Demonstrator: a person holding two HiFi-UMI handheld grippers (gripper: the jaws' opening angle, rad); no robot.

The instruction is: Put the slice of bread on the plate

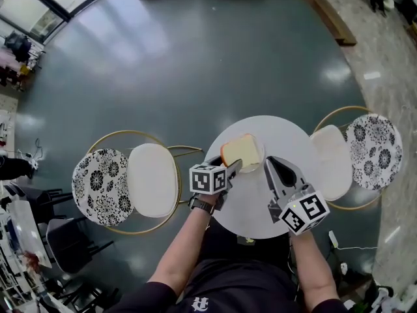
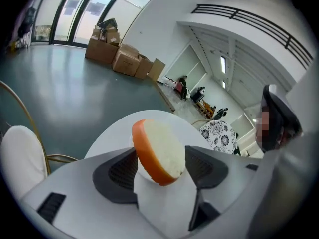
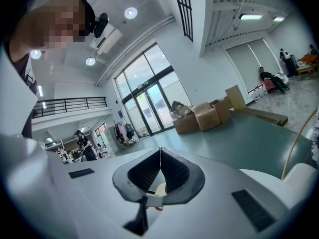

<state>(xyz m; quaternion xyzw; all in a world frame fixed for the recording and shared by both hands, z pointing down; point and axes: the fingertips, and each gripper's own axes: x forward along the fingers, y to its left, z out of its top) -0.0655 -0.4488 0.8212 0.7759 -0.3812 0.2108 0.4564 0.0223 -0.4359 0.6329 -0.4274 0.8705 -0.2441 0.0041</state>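
Observation:
The slice of bread [image 1: 241,151], pale with an orange-brown crust, lies on a small white plate [image 1: 259,162] that barely stands out from the round white table [image 1: 287,142]. My left gripper [image 1: 232,167] is at the slice's near left edge. In the left gripper view the bread [image 2: 159,153] stands tilted between the jaws of my left gripper [image 2: 162,166], which are spread and not pressing on it. My right gripper [image 1: 271,163] hovers over the table just right of the plate, and its jaws [image 3: 160,158] are shut with nothing between them.
A chair with a patterned back [image 1: 101,186] and white cushion [image 1: 153,178] stands left of the table. A matching chair [image 1: 374,150] stands at its right. Cardboard boxes [image 2: 117,54] sit far off on the grey floor.

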